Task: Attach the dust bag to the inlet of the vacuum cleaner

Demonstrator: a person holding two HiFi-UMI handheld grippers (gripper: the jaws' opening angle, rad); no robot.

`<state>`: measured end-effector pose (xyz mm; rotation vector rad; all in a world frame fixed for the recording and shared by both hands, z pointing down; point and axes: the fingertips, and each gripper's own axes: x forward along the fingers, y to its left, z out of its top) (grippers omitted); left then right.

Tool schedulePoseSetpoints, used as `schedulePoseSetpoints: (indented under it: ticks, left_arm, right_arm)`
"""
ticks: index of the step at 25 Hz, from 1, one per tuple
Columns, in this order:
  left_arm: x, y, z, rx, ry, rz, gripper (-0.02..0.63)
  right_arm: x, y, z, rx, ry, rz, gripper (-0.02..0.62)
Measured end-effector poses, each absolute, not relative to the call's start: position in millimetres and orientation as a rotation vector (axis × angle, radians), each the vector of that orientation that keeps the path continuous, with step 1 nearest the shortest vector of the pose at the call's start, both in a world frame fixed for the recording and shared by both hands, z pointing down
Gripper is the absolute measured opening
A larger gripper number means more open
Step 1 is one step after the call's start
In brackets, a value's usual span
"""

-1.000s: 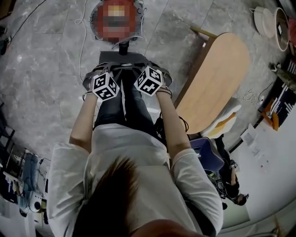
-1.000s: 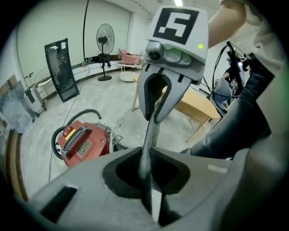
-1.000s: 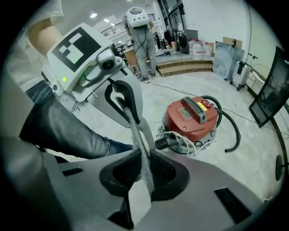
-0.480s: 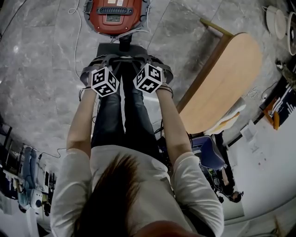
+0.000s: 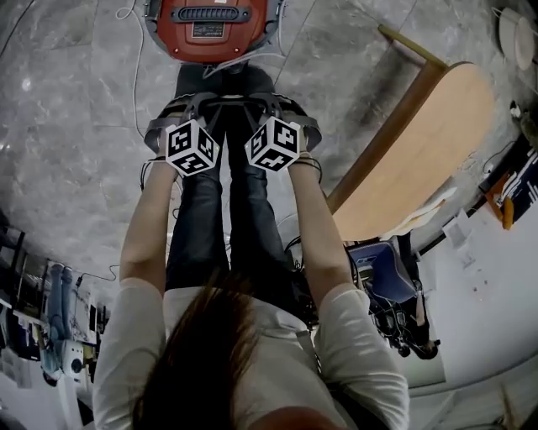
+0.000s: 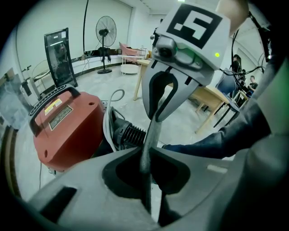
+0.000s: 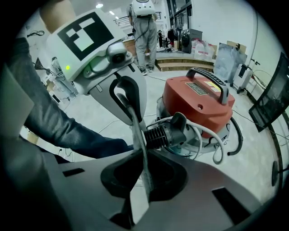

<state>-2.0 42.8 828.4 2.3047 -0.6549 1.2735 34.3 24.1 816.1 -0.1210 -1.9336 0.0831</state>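
Red vacuum cleaner [image 5: 214, 21] on floor, black ribbed inlet [image 7: 168, 131], thin grey dust bag [image 7: 143, 169] (edge-on) near it.

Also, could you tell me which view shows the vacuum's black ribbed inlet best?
The right gripper view: the ribbed inlet shows nearly whole against the red vacuum. In the left gripper view it sits partly behind the dust bag; the head view gives only a dark blur.

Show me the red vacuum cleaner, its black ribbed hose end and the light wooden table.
Red vacuum cleaner [image 7: 198, 101], right gripper view, on its housing.
Black ribbed hose end [image 7: 158, 134], right gripper view, on the ribs.
Light wooden table [image 5: 420, 143], head view, on its top.
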Motion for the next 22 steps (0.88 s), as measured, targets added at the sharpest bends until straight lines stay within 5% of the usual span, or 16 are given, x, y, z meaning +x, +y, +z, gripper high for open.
schedulePoseSetpoints:
  ticks: [22]
  left_arm:
    - [-9,21,845,2.219,-0.757,1.267,0.072]
  right_arm:
    - [29,2,830,-0.030,-1.906,0.092,0.037]
